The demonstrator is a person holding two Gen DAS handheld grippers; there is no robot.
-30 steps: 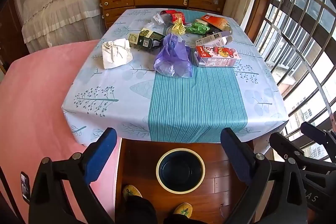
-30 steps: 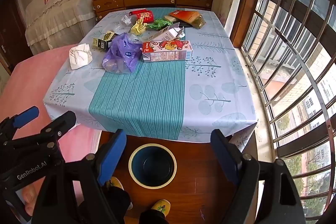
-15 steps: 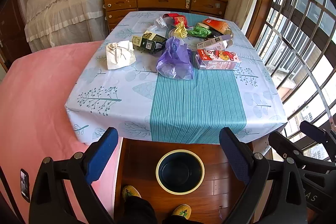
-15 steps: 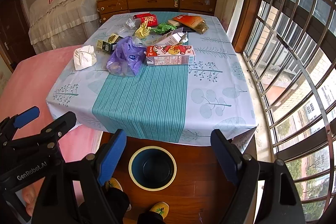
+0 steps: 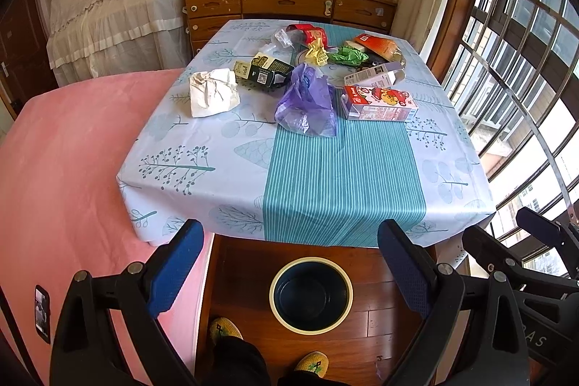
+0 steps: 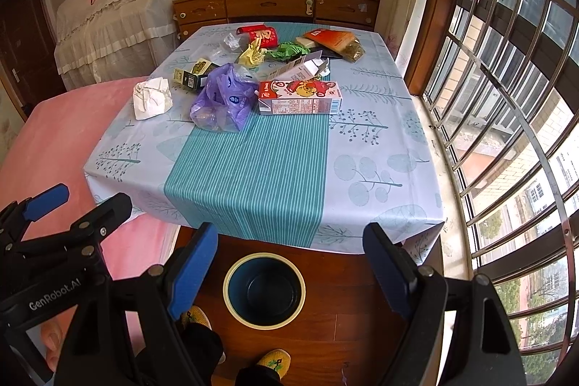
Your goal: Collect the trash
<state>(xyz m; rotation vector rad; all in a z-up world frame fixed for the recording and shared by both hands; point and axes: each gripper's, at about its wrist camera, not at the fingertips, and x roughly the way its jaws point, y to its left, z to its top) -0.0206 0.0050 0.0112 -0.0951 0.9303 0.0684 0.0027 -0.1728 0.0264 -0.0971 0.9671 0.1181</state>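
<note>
Both tools hang low at the near edge of the table, and neither has anything in it. The left gripper has its jaws spread wide, blue pads far apart, nothing between them but floor. The right gripper is the same: fully spread and holding nothing.

Directly below and between each pair of jaws sits the bin, dark inside with a pale rim, apparently with nothing in it yet. The person's yellow slippers are just nearer than it.

All the trash lies well ahead of the jaws, on the far half of the cloth. Nearest are the purple plastic bag, roughly straight ahead, the milk carton ahead and to the right, and the crumpled white paper ahead and to the left. Beyond those are the dark small boxes, a yellow wrapper, green wrapper, red packet and orange packet, crowded and touching.

Nothing looks collected so far. The risks I see: the purple bag is limp and slick, so a pinch on a loose fold could slip out on the way back. In the crowded far cluster, wide jaws could catch two pieces or knock one off the table's edge. A drop released short of the bin would land by the person's feet.
</note>
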